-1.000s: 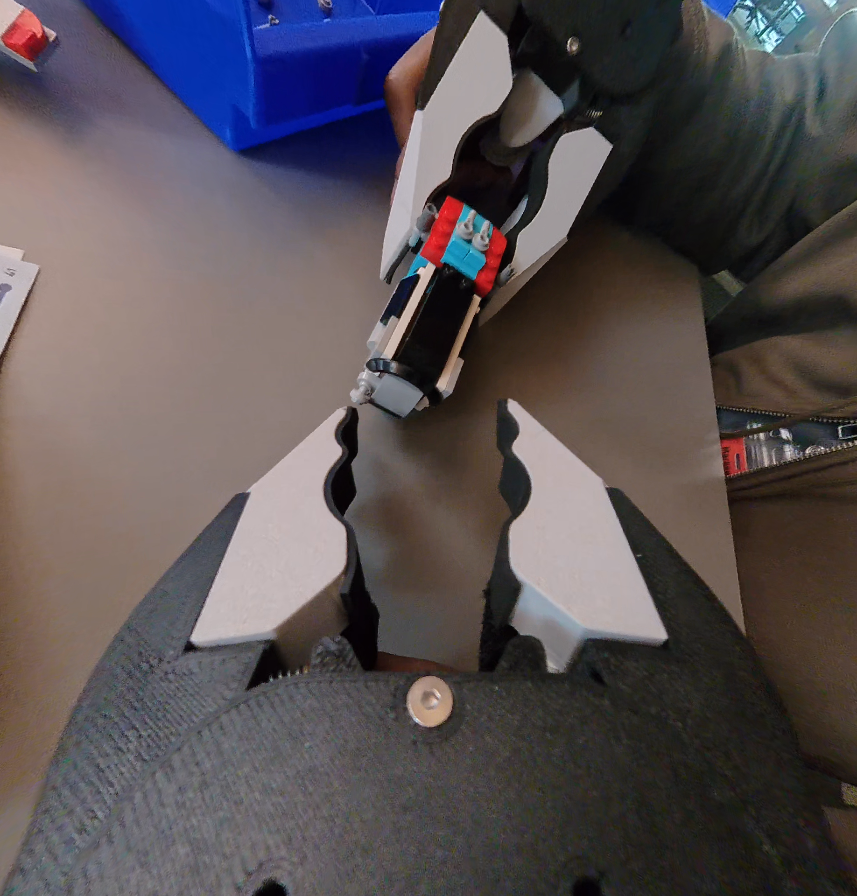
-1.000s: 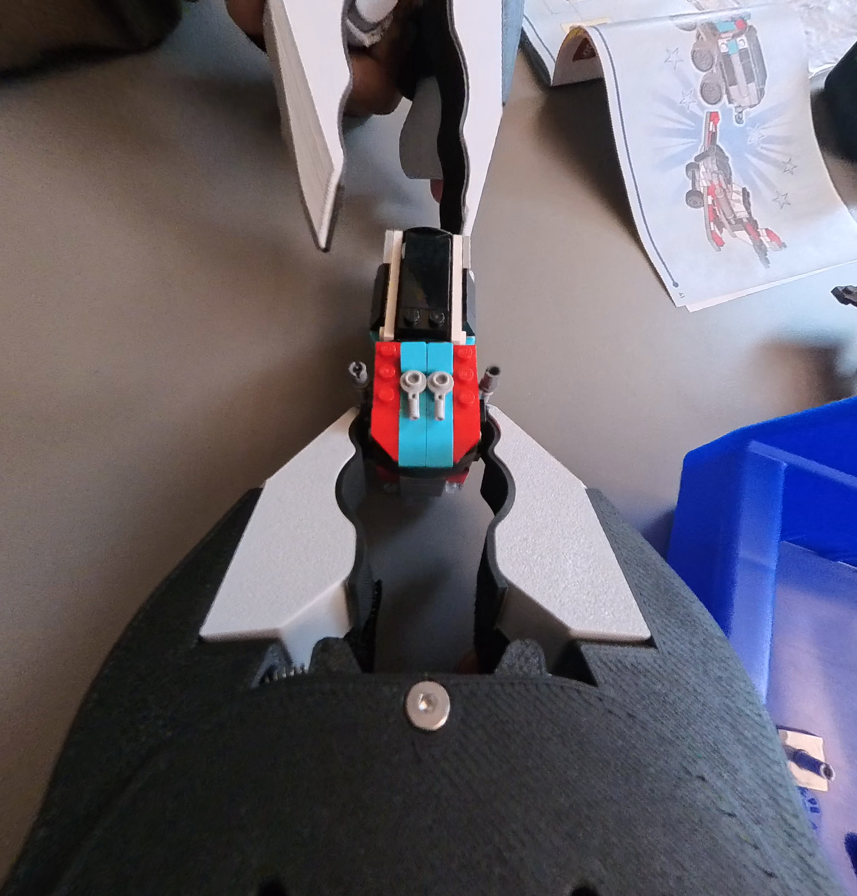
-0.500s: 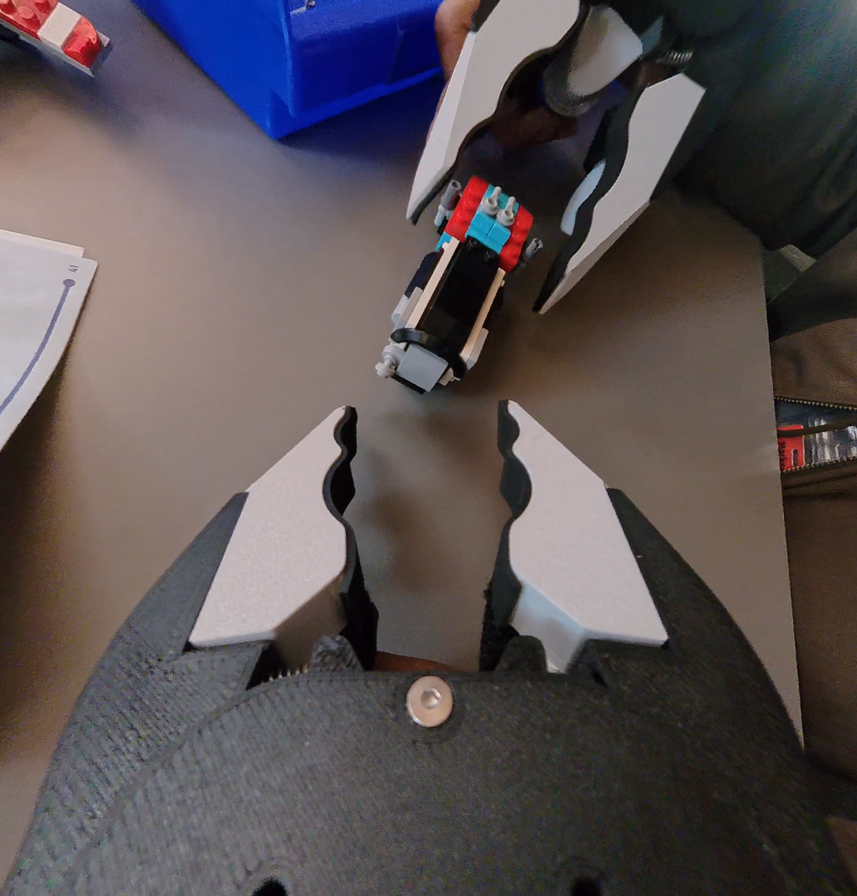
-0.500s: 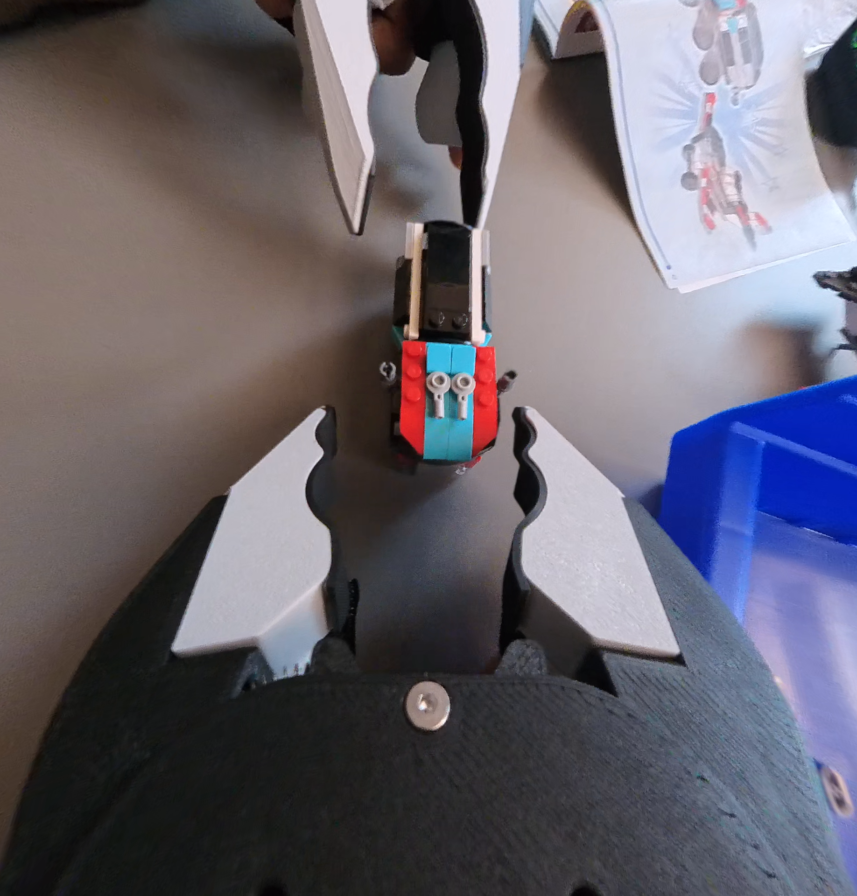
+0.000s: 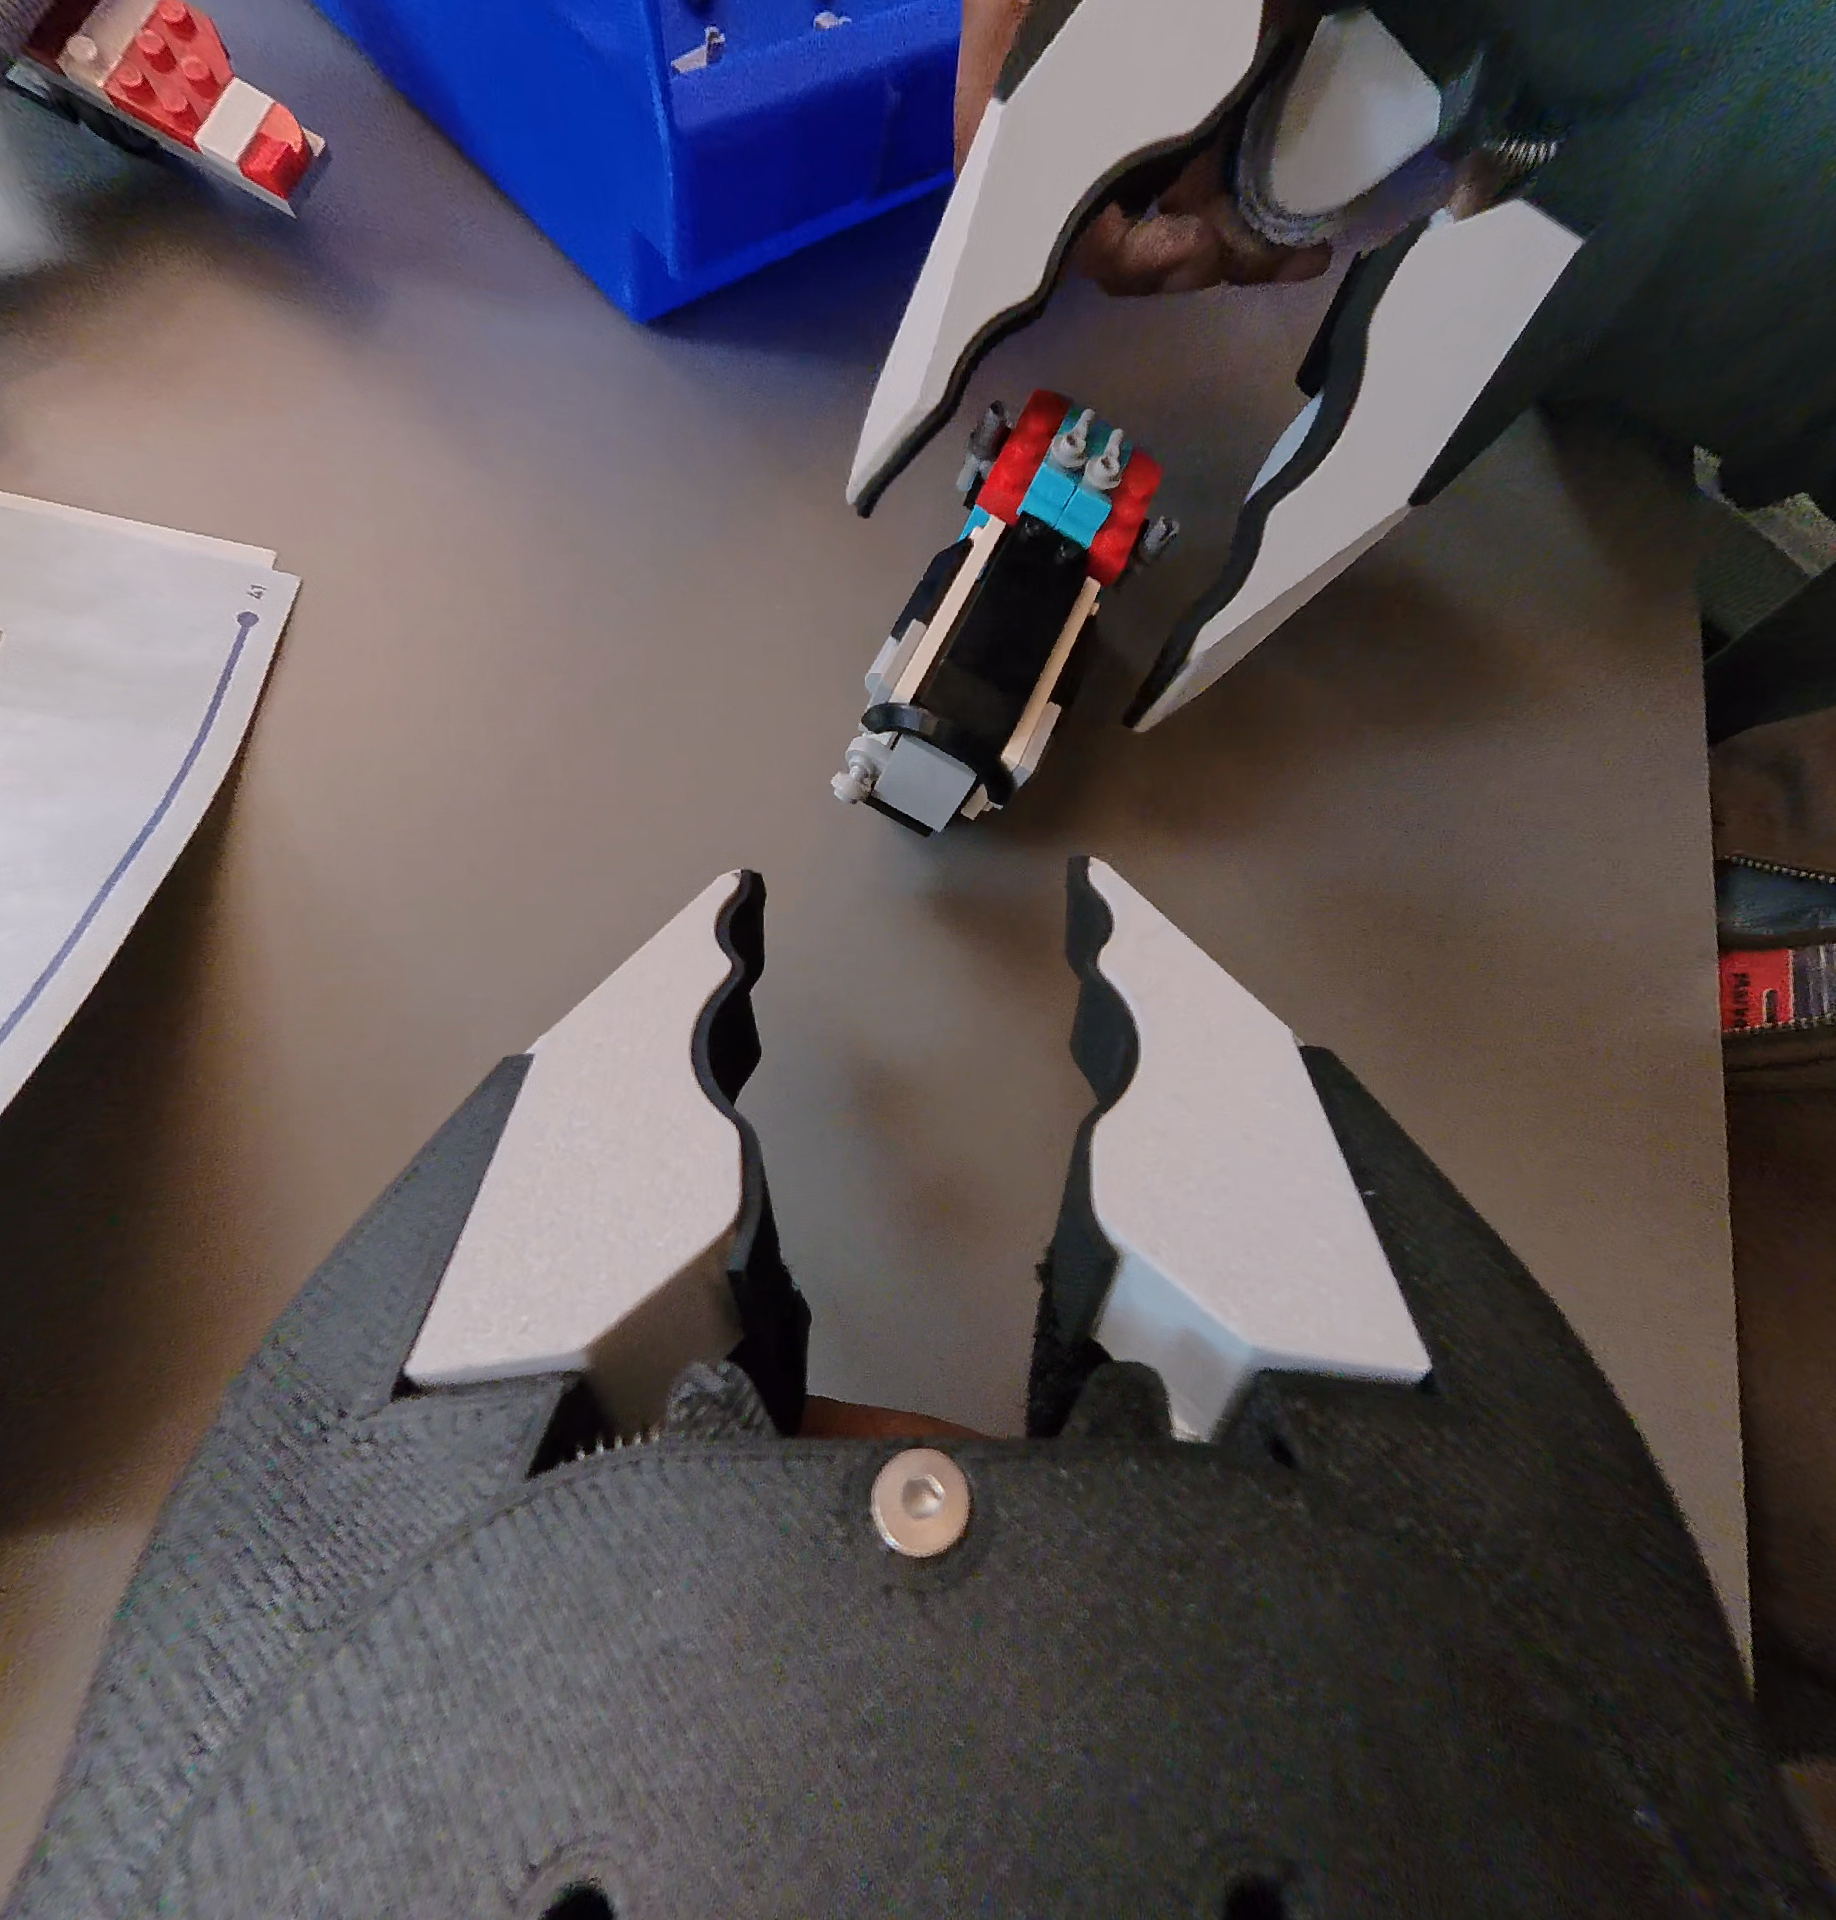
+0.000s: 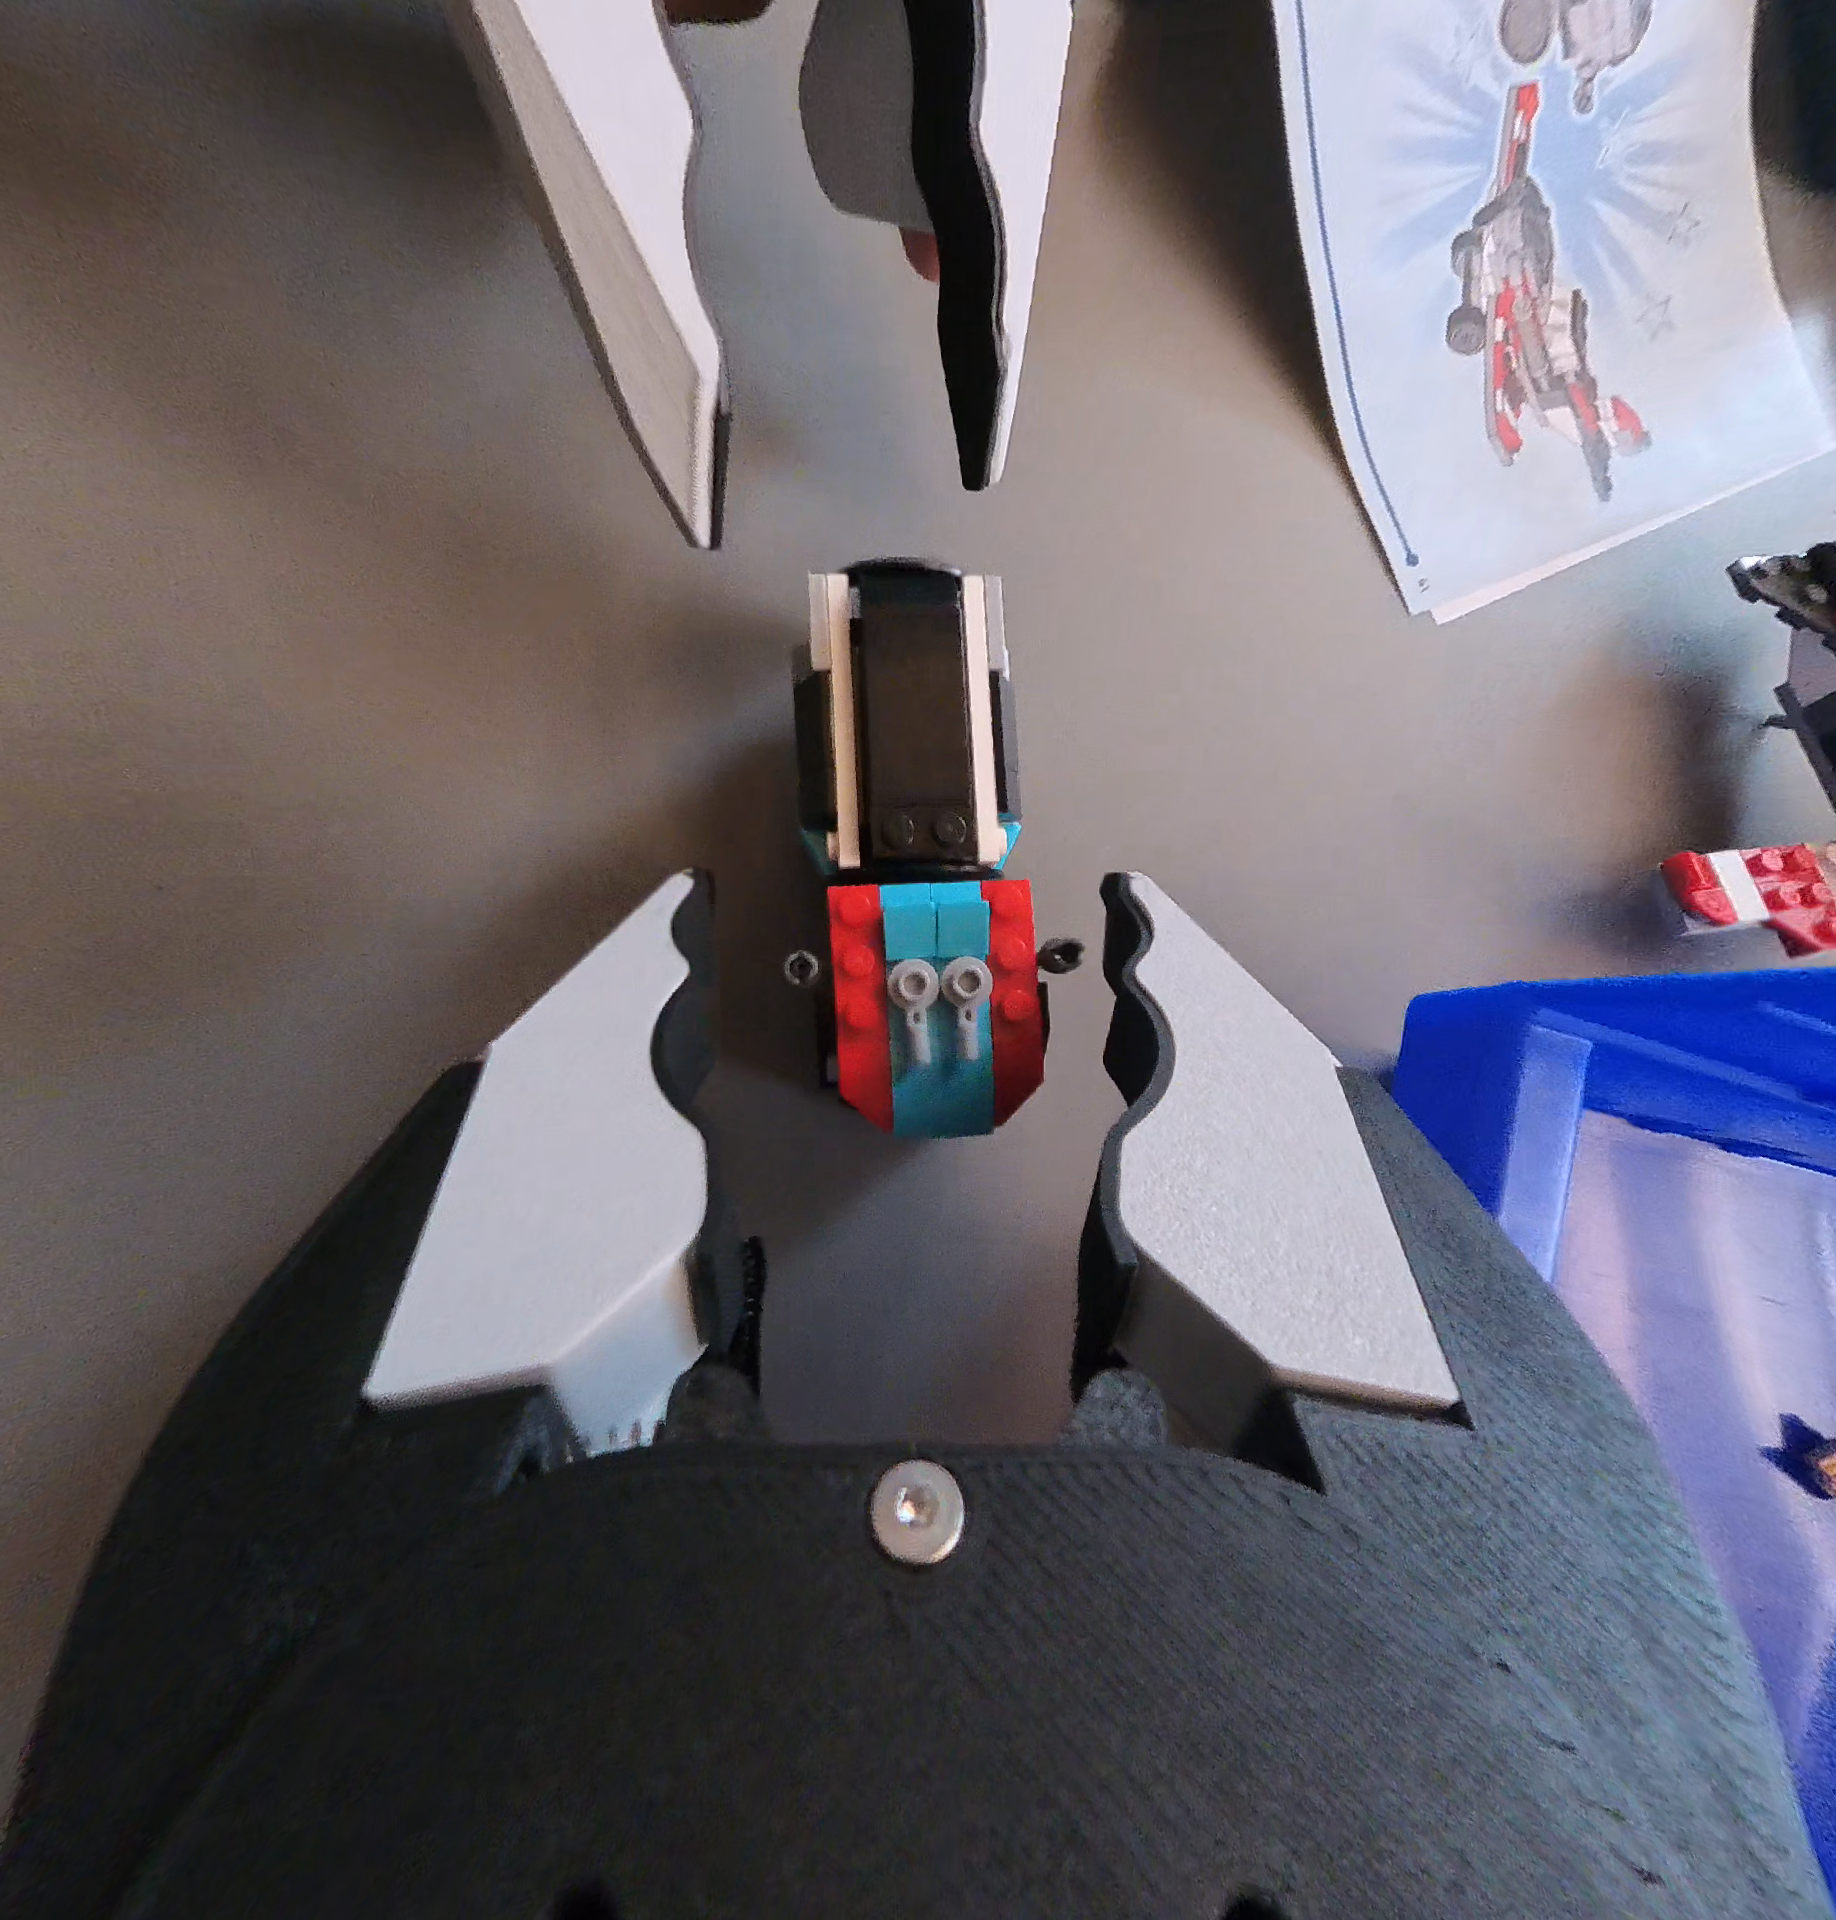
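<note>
Only the instruction booklet (image 6: 1579, 312) shows print, beside brick model (image 6: 919, 862).

— What is that red-and-white brick piece (image 5: 181, 114) up at the corner?
— Cut off by the edge. The blue plastic bin (image 6: 1672, 1195) and printed paper booklet (image 5: 83, 748) run off too.

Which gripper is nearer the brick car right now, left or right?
Right. The right gripper is open with the brick car's red rear end between its fingers, not touching. The left gripper is open just short of its grey end.
</note>
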Motion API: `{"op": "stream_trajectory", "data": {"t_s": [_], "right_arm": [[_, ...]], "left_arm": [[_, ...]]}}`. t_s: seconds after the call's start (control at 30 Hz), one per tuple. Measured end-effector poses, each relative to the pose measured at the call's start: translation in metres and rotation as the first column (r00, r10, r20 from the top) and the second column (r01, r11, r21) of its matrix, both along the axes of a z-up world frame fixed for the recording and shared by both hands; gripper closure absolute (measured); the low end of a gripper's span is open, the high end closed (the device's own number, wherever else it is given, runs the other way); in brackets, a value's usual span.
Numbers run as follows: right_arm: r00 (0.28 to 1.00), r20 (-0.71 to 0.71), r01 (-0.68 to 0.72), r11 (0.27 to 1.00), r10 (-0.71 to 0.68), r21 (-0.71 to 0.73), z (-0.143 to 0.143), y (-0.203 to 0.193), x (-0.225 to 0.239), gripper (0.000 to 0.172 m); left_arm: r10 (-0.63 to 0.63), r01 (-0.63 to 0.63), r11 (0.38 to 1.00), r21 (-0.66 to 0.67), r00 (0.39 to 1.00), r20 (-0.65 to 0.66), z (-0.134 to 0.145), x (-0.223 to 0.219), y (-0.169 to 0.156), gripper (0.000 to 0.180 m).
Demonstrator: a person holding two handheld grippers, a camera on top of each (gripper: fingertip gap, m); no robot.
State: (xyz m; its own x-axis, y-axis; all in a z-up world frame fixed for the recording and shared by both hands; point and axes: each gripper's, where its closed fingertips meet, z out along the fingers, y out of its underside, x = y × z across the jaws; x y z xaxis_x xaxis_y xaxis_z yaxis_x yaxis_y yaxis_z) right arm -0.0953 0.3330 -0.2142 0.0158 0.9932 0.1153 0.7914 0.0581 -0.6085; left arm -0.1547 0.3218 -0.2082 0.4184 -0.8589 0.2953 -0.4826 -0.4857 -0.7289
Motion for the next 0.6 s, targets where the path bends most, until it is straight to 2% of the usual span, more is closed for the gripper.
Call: {"op": "stream_trajectory", "data": {"t_s": [0.3,0.6], "right_arm": [[0.994,0.107,-0.025,0.999,0.028,-0.031,-0.0037,-0.0023,-0.0076,0.108],[0.991,0.131,-0.030,0.999,0.034,-0.034,-0.0106,-0.0015,-0.0088,0.121]], "left_arm": [[-0.006,0.006,1.000,-0.006,1.000,-0.004,-0.0026,-0.0004,-0.0010,0.122],[-0.017,0.017,1.000,-0.004,1.000,-0.011,-0.0034,0.0007,-0.0027,0.122]]}}
